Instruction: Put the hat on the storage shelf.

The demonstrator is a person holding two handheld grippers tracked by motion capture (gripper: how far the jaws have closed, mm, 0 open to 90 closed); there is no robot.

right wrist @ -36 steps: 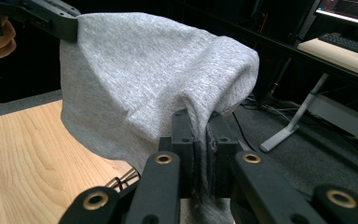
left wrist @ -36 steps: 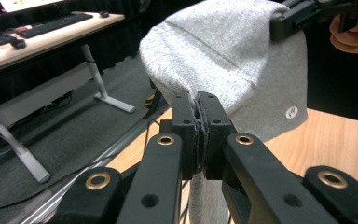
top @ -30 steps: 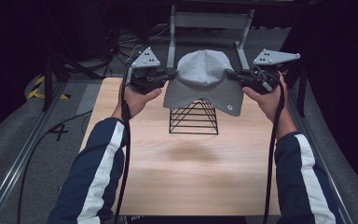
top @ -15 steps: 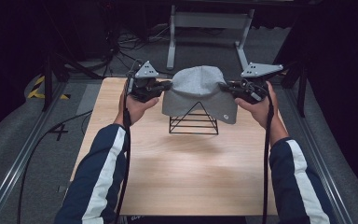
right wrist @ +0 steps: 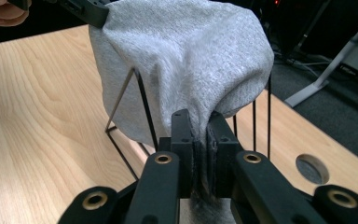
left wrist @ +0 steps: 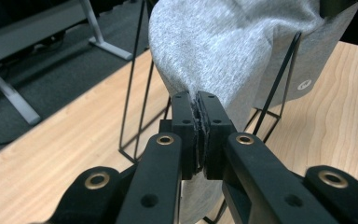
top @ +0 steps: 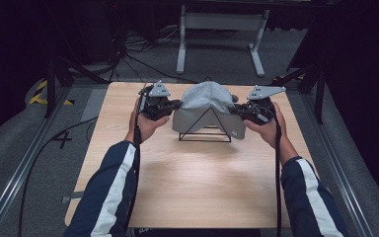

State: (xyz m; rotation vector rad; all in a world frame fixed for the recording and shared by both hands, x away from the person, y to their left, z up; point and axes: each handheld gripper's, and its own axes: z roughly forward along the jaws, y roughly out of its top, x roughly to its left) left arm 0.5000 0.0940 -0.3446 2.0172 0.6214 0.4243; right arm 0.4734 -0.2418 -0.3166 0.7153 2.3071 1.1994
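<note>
Here, a grey knit cap with a small white mark low on its fabric drapes over a black wire stand at the far middle of the counter. The left claw is clamped on the cap's left edge and the right claw on its right edge, each with fabric pinched between closed jaws. Compared with half a second ago, the cap sits lower on the stand and both hands are closer to the counter. The counter is pale wood; around it lie grey floor, cables and a grey metal frame in a dark room.
</note>
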